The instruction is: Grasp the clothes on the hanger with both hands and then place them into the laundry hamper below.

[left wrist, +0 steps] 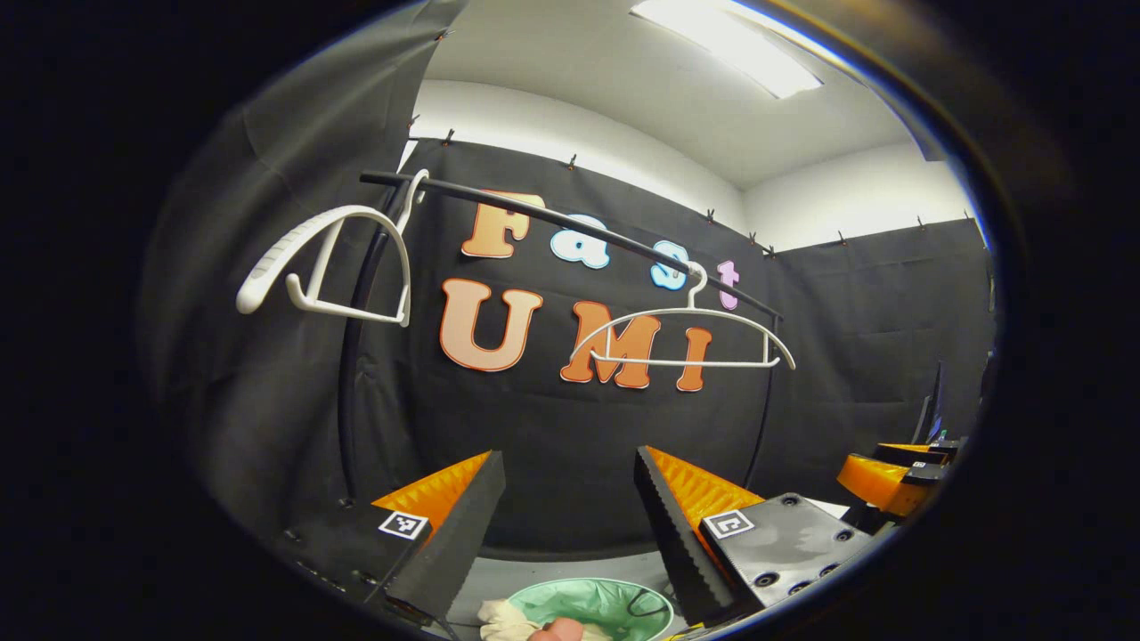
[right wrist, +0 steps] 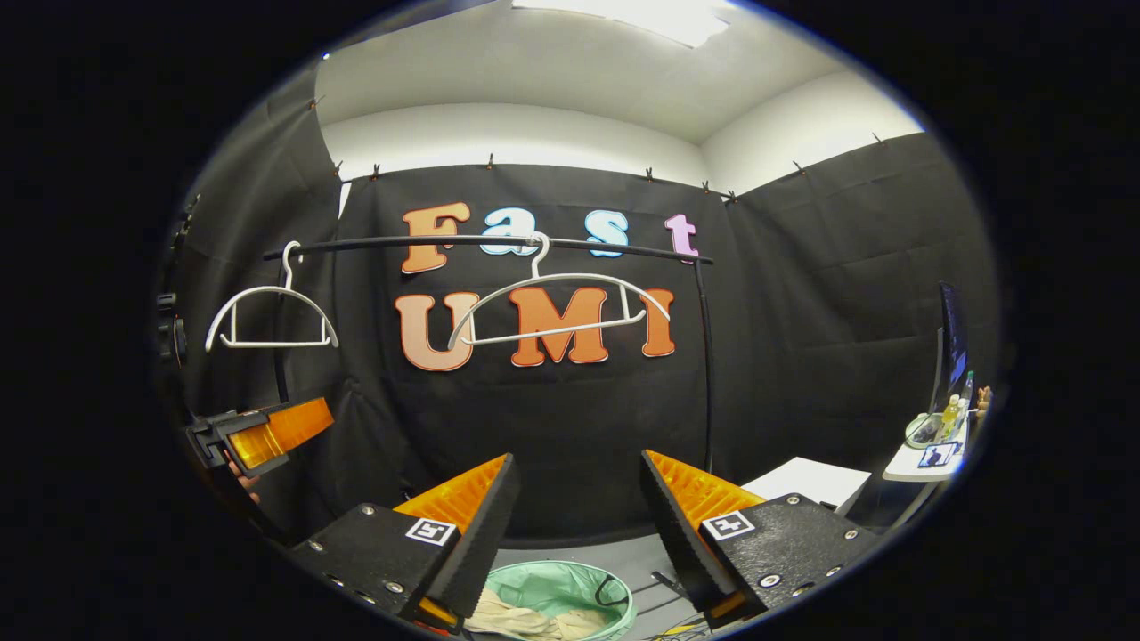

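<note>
Since both hangers are seen bare, the job is judged all but done.

Clothes (right wrist: 521,623): pale cream fabric, lying crumpled in the hamper, low centre between the jaws of the right gripper view; also seen at the hamper's near rim in the left gripper view.
Hamper (right wrist: 570,589): round, lined w/ thin green plastic bag, on the floor below the rail.
Handling (judged): cloth is soft, light, limp; no fixed shape, not fragile; it will sag and slip if pinched by one thin layer. Best taken at a bunched fold or seam, two spread points, one per gripper.
Hangers: two, white, thin moulded plastic, curved shoulders w/ crossbar; left hanger (right wrist: 272,316), right hanger (right wrist: 557,307); both hung on the rail (right wrist: 485,242), a slim dark tube.
Left gripper (left wrist: 570,525): jaws wide apart, nothing held.
Right gripper (right wrist: 579,525): jaws wide apart, nothing held.
Jaw pads: ribbed, wedge-shaped, toothed inner edge.
Wall: black cloth, matte, creased.
Far right: small tabletop (right wrist: 926,458) w/ bottles, too small to detail.
</note>
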`<state>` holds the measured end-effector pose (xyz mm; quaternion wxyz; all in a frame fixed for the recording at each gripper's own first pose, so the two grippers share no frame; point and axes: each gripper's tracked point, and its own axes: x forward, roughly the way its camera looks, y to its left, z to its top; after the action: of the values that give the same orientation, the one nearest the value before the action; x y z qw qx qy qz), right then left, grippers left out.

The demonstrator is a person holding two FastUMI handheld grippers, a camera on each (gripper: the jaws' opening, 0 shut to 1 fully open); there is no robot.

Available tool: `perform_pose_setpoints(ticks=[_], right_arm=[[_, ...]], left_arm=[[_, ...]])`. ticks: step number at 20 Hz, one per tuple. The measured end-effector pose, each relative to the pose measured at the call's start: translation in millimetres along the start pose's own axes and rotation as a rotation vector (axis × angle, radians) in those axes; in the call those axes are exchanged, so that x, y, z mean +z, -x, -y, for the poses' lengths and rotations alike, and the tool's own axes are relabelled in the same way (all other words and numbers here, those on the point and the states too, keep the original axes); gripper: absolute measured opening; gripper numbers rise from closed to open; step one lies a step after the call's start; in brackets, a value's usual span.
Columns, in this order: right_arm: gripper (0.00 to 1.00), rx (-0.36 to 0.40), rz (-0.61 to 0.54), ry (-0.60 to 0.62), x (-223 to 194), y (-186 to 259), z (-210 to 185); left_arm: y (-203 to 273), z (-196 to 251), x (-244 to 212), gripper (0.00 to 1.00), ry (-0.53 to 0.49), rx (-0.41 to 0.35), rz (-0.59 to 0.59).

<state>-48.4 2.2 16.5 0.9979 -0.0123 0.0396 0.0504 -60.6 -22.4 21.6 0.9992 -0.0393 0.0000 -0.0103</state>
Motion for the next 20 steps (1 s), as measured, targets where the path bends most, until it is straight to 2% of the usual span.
perform_pose_setpoints(ticks=[2,13,14,16,19,20], right_arm=[[0.85,-0.001,0.0,0.001,0,-1,0],[0.85,-0.01,0.028,0.024,13,1,0],[0.85,-0.011,0.029,0.025,13,1,0],[0.85,-0.013,0.029,0.024,12,4,1],[0.85,-0.011,0.025,0.017,10,5,0],[0.85,-0.011,0.023,0.015,9,5,0]], left_arm=[[0,0,-1,0.96,-0.001,0.0,-0.004],[4,-4,-3,0.96,0.006,0.005,-0.011],[4,-5,-2,1.0,0.006,0.005,-0.01],[5,-5,-2,0.96,0.001,0.006,-0.01],[8,-4,-1,0.96,-0.006,0.005,-0.009],[7,-4,0,0.93,-0.009,0.004,-0.008]])
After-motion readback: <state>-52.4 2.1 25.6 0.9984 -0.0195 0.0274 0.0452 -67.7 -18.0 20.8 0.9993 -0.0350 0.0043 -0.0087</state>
